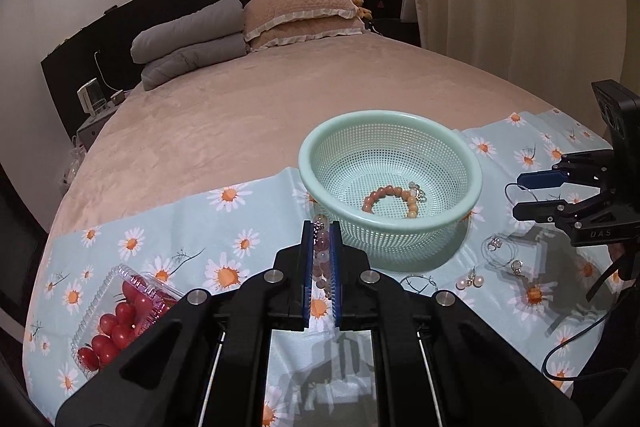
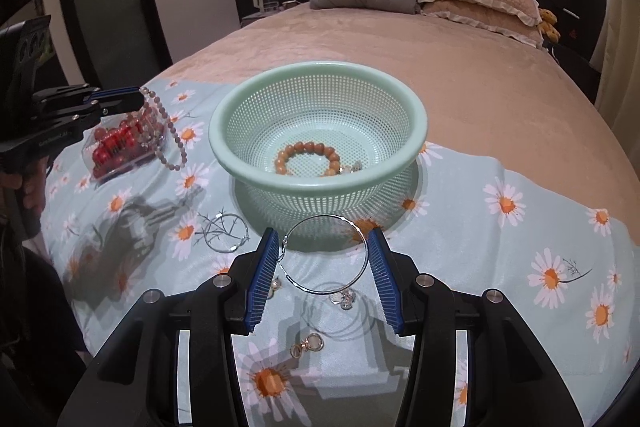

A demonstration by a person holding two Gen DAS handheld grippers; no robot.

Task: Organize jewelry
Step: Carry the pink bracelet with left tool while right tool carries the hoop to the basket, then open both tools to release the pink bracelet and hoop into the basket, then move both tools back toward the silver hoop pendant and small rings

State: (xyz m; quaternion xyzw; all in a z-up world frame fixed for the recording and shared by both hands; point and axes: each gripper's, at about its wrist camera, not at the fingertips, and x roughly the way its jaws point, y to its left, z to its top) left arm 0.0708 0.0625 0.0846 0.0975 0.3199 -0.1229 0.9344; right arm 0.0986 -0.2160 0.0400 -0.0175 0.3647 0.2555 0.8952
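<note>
A mint-green mesh basket (image 1: 472, 163) (image 2: 224, 115) stands on the daisy cloth with an orange bead bracelet (image 1: 386, 193) (image 2: 308, 149) inside. My left gripper (image 1: 322, 227) (image 2: 142, 98) is shut on a pink-grey bead bracelet (image 1: 322, 255) (image 2: 176, 143), held above the cloth left of the basket; the strand dangles. My right gripper (image 2: 325, 241) (image 1: 520, 193) is wide, its pads touching a large silver hoop earring (image 2: 362, 267) in front of the basket and holding it. A second hoop (image 2: 224, 233), pearl earrings (image 1: 470, 281) and small crystal pieces (image 2: 344, 297) lie on the cloth.
A clear box of red cherry tomatoes (image 1: 120, 319) (image 2: 120, 143) sits on the cloth at the left. The cloth (image 1: 200, 227) covers the foot of a tan bed (image 1: 240, 99); pillows (image 1: 296, 15) and a folded grey blanket (image 1: 188, 39) lie at the headboard.
</note>
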